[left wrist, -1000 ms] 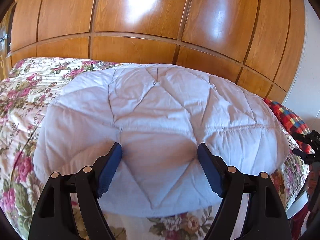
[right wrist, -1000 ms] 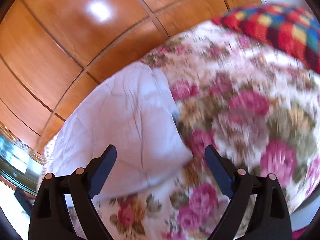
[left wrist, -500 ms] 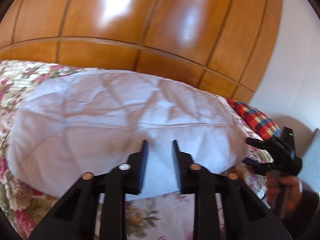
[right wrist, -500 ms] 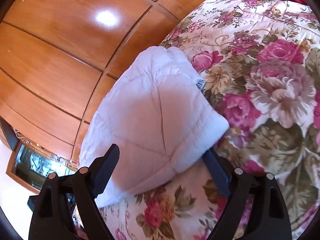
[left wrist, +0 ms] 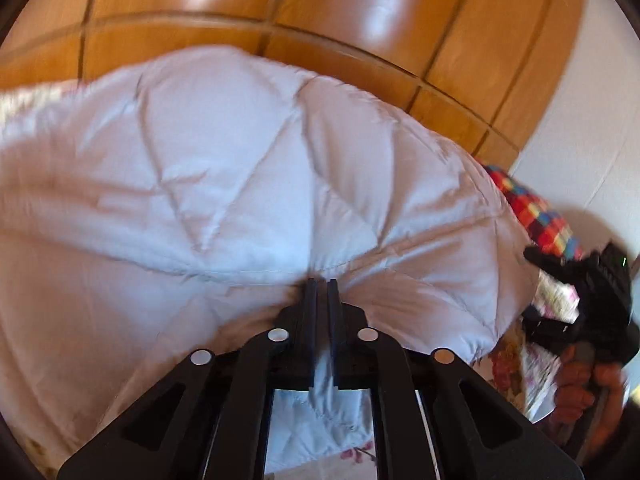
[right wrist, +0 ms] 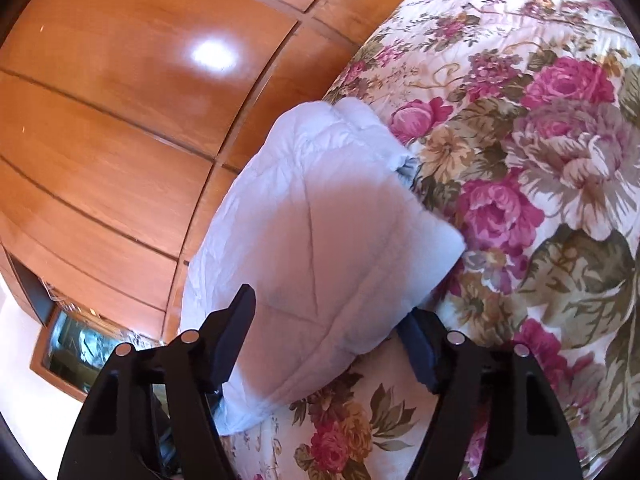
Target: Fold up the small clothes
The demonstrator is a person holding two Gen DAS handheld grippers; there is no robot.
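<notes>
A pale lilac-white quilted garment (left wrist: 248, 184) lies on the floral bedspread (right wrist: 540, 152). My left gripper (left wrist: 321, 285) is shut on the near edge of the garment, and cloth is pinched between its jaws. The garment also shows in the right wrist view (right wrist: 320, 248). My right gripper (right wrist: 332, 332) is open, with its two fingers on either side of the garment's near corner. The right gripper also shows at the right edge of the left wrist view (left wrist: 536, 284), held by a hand.
A glossy wooden panelled wardrobe (left wrist: 320, 12) stands behind the bed. A red multicoloured checked cushion (left wrist: 536, 216) lies at the far right of the bed. A white wall (left wrist: 580, 120) is at the right.
My left gripper has closed from wide open onto the garment's near edge. My right gripper has moved in until its open fingers sit around the garment's corner.
</notes>
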